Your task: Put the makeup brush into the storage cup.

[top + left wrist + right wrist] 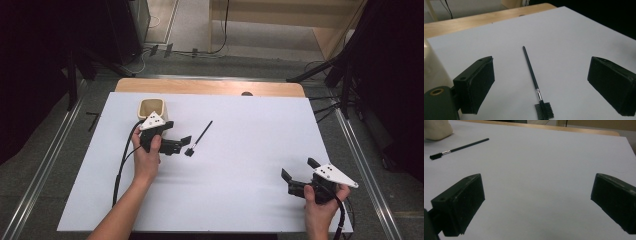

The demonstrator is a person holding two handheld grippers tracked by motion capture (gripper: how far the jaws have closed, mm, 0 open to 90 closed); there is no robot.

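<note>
Our left gripper (540,85) gaped empty around the brush (534,82), bristles visible there; overhead, the cup (152,109) looked empty.

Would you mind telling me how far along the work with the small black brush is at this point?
Nothing looks done yet: the brush lies flat on the white sheet. In hand: the left gripper, jaws open, straddles its comb end. Left: closing, lifting, perhaps placing it in the cream cup.
</note>
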